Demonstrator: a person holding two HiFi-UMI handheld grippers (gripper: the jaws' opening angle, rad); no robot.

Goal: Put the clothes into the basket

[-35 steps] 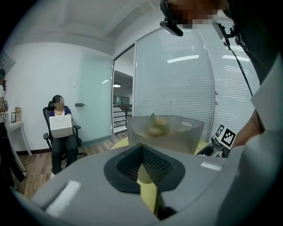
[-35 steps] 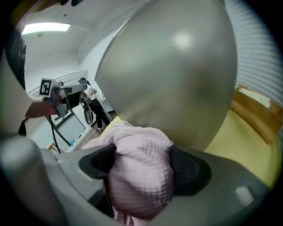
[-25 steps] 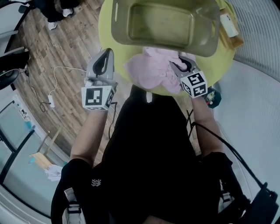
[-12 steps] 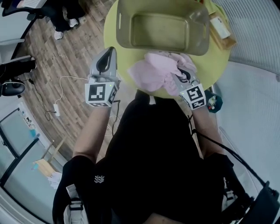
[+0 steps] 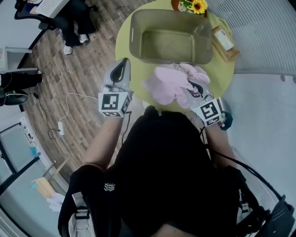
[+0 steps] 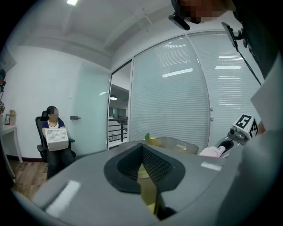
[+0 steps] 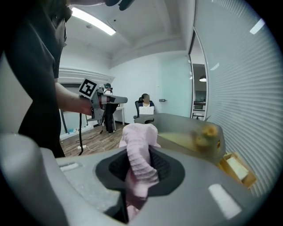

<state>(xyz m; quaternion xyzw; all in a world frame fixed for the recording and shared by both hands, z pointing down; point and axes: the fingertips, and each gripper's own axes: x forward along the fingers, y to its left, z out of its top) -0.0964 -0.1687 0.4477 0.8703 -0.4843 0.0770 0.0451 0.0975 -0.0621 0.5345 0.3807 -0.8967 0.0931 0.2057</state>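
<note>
Looking along the right gripper (image 5: 191, 86), I saw its jaws had just been closing and were now pinched on a ribbed fold of the pink garment (image 7: 140, 132). The rest was bunched over the near edge of the yellow worktop (image 5: 124, 44), just short of the basket (image 5: 138, 32). The left gripper (image 5: 121, 69) hung beside the worktop, jaws drawn together on nothing. I judged the cloth light, soft and droopy, so a thick bunched fold seemed the safest hold.

A round yellow table (image 5: 123, 44) carries a basket (image 5: 169, 44), sunflowers (image 5: 194, 5) and a wooden box (image 5: 223, 41).
</note>
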